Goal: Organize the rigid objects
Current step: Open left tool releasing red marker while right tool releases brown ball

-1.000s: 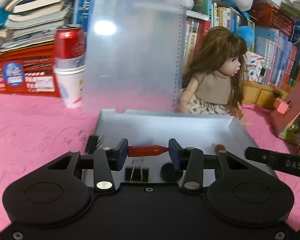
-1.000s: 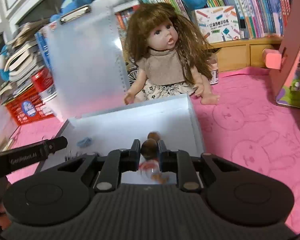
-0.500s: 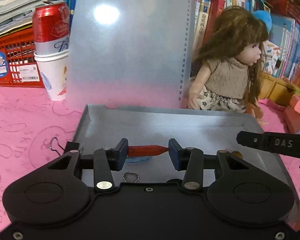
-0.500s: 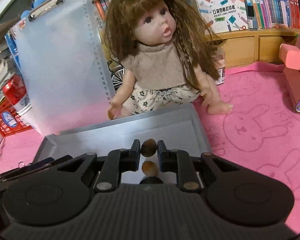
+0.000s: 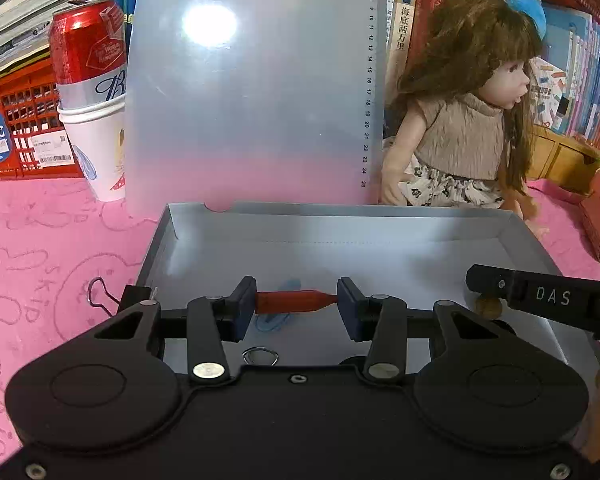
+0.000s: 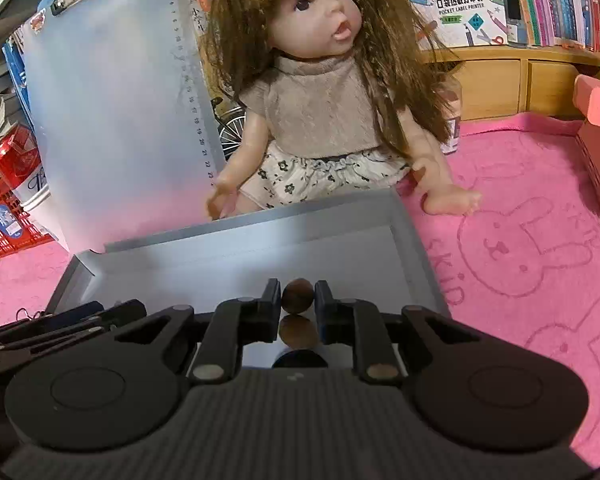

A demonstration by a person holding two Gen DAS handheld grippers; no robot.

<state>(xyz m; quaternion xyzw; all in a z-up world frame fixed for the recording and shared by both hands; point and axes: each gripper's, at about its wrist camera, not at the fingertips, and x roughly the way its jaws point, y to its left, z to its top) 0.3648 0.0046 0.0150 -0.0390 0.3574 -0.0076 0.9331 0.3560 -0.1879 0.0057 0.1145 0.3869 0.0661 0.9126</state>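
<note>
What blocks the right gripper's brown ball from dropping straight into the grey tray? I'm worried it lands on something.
Another brown ball lies on the grey tray directly below the held brown ball; nothing else visible.

A pink cloth [image 6: 532,184] with faint rabbit outlines lies under a grey tray [image 5: 380,220]. Behind the tray sit a brown-haired doll [image 6: 320,92] in a beige top and black-flowered white skirt, a frosted translucent clipboard [image 5: 252,92], and a red-and-silver can [image 5: 86,52] in a white cup [image 5: 98,148].
</note>
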